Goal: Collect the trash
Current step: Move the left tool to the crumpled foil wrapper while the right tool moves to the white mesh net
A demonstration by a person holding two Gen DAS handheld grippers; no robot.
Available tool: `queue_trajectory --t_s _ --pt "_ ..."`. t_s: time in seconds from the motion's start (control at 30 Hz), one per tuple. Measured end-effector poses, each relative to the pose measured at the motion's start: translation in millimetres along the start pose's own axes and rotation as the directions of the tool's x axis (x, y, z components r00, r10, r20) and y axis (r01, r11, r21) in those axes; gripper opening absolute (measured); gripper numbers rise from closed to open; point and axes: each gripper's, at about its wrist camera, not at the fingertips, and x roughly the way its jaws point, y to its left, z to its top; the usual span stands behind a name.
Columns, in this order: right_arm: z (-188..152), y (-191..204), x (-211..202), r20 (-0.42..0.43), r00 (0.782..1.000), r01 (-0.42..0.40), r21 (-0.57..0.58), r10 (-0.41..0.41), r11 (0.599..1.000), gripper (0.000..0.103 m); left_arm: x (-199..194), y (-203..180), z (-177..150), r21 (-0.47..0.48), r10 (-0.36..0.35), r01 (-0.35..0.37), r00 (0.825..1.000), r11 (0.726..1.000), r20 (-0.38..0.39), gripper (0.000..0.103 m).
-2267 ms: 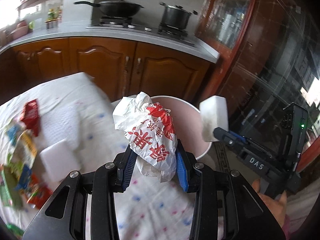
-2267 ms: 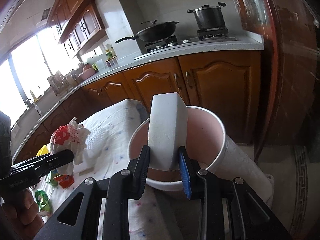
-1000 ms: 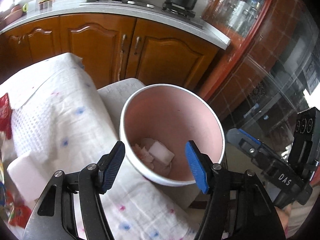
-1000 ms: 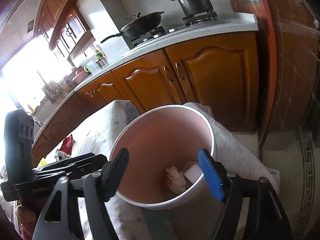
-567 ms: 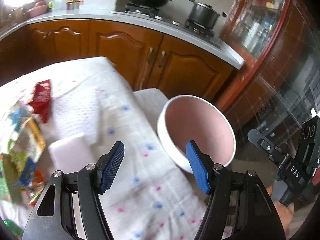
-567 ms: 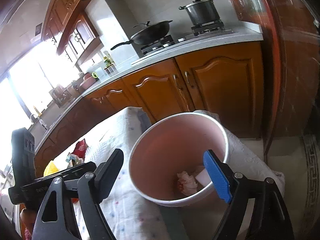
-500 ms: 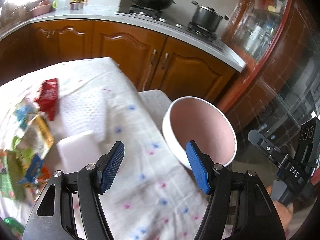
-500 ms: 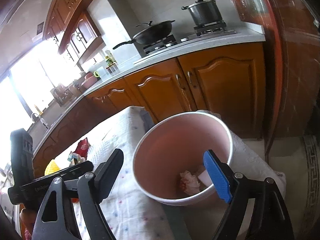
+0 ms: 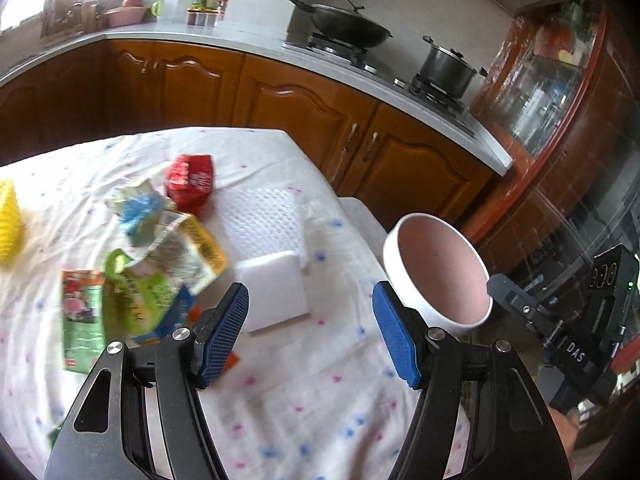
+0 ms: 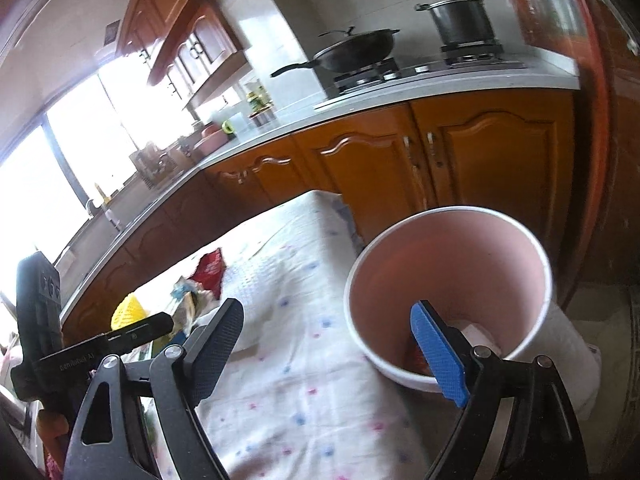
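A white bin with a pink inside (image 9: 438,272) stands just off the table's right end; it also shows in the right wrist view (image 10: 448,280), with dropped trash at its bottom. My left gripper (image 9: 310,334) is open and empty above the tablecloth, just in front of a white foam block (image 9: 274,294). Left of the block lie several wrappers: a red packet (image 9: 190,182), a yellow-green pack (image 9: 176,258) and a green one (image 9: 82,318). My right gripper (image 10: 326,354) is open and empty, at the bin's near left rim.
The table wears a white dotted cloth (image 9: 304,404). A yellow object (image 9: 8,220) sits at its far left. Wooden cabinets (image 9: 304,120) with a stove, wok and pot stand behind. The right gripper's body (image 9: 580,328) is to the right of the bin.
Both grippers let go of their trash into the bin and stand open. The left gripper has swung back left over the table, bringing the foam block and wrappers into view.
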Motion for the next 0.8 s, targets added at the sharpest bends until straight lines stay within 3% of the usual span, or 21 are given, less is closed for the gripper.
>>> queue_trajectory --t_s 0.8 --pt "9.1 71.9 68.2 -0.101 0.989 -0.115 -0.1 0.105 0.988 0.087 -17.4 103.5 38.1 -0.069 0.149 -0.146 0.988 0.987 0.033 0.066"
